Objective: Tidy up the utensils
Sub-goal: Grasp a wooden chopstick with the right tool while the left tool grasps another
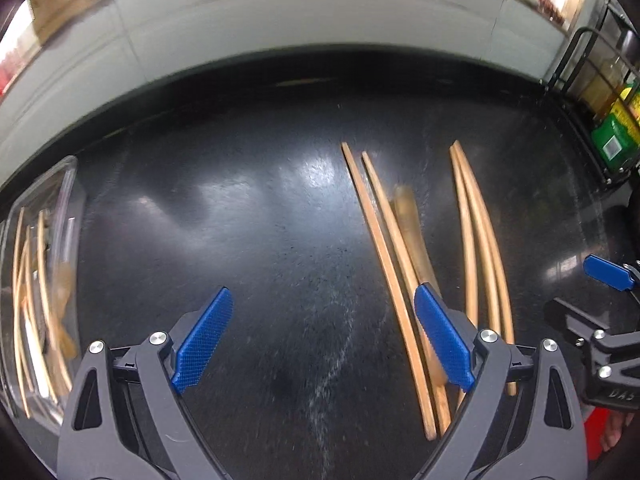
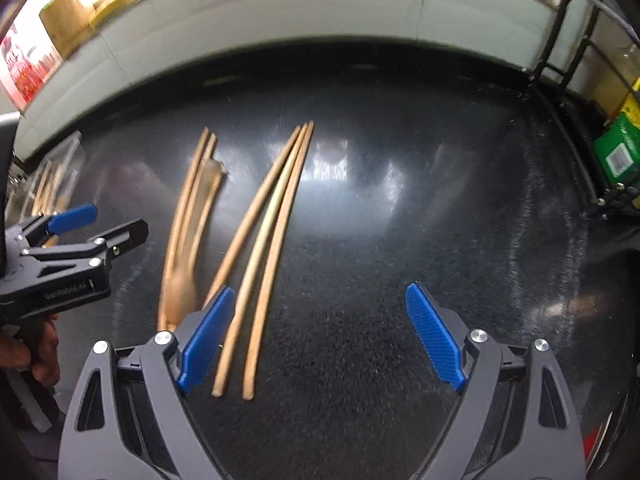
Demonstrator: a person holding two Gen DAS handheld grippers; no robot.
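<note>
Chopsticks (image 2: 256, 256) lay loose on the black counter (image 2: 400, 240): five, plus one wooden spoon (image 1: 412, 236), toward its middle. At its left edge a clear tray (image 1: 60, 184) held more, blurred beyond counting. Left gripper (image 1: 324, 340) and right gripper (image 2: 320, 336) both gaped wide, empty.

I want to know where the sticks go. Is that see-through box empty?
Not empty. The clear box at the counter's left edge already holds several wooden chopsticks and another blurred wooden utensil.
</note>
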